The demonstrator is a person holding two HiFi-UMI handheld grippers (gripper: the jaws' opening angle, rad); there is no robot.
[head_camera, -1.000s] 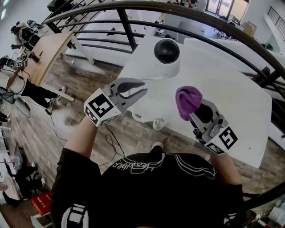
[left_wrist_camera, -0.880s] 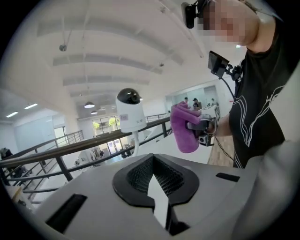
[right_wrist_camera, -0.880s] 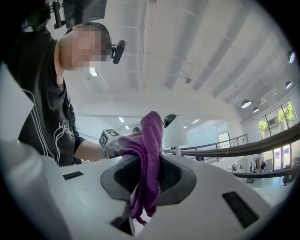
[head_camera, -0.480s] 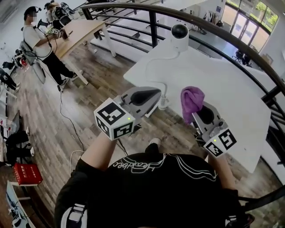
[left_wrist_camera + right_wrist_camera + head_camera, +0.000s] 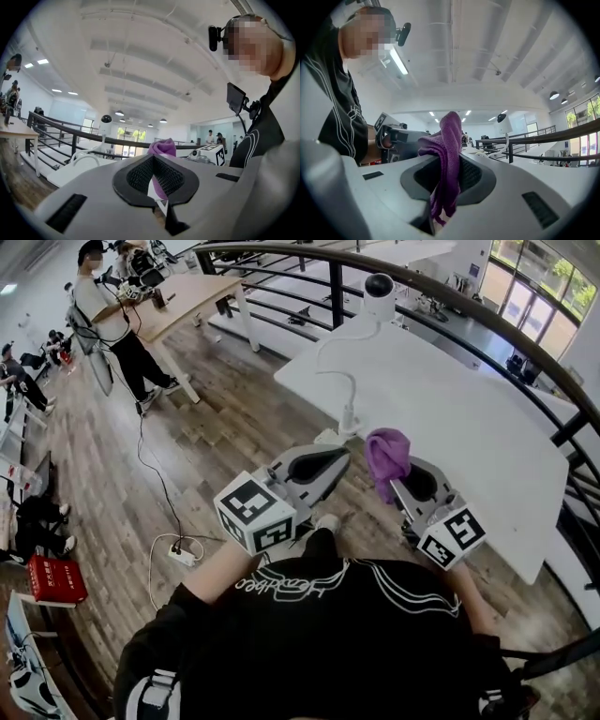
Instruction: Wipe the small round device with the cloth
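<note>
Right hand-held gripper [image 5: 403, 482] clamps the purple cloth [image 5: 387, 452] over the tabletop's [image 5: 459, 418] near edge. Left hand-held gripper [image 5: 343, 456] is closed, empty. Small round device [image 5: 379, 294] stands at the far corner, white cable [image 5: 326, 345] seemingly attached, railing [image 5: 469, 298] behind.

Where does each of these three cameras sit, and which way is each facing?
Head view: on the person's head, looking steeply down at the white table, left gripper, right gripper; the black shirt shows.
Left gripper view: on the left gripper, looking level along its shut jaws towards the railing; shirt at right.
Right gripper view: on the right gripper, along jaws clamping the purple cloth; shirt at left.
Shared: both gripper views catch the small round device and the cloth.
</note>
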